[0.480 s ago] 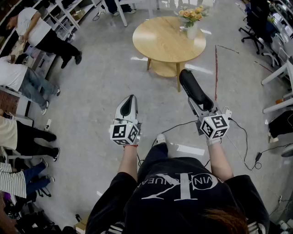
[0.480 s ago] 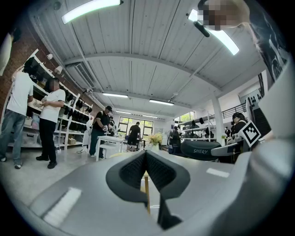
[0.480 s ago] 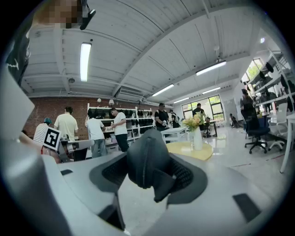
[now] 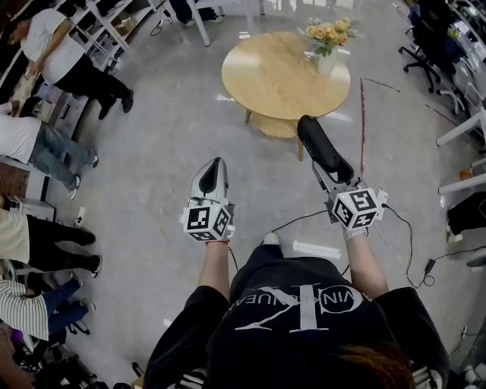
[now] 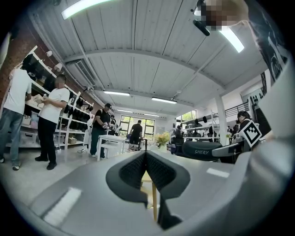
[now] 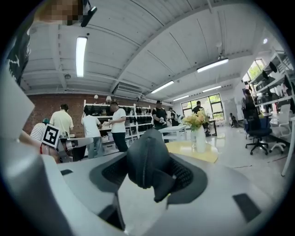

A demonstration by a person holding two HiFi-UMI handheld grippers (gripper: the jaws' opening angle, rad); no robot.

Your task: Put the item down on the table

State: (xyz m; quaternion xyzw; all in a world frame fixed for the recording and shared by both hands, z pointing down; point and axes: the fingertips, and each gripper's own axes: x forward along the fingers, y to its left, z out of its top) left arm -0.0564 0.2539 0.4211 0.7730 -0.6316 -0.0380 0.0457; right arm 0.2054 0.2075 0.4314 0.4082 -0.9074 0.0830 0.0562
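Black zippered case (image 4: pixel 319 140) being clamped between jaws of right gripper (image 4: pixel 328 169), right of frame centre, hanging just below round wooden table (image 4: pixel 273 72); left gripper (image 4: pixel 213 169) pressing jaws together, empty.

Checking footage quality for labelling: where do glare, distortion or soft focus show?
Head view: sharp, with pale glare patches on the glossy floor. Left gripper view: fisheye bending, dark corners, ceiling light blown out. Right gripper view: same bending; the near black case looks soft.
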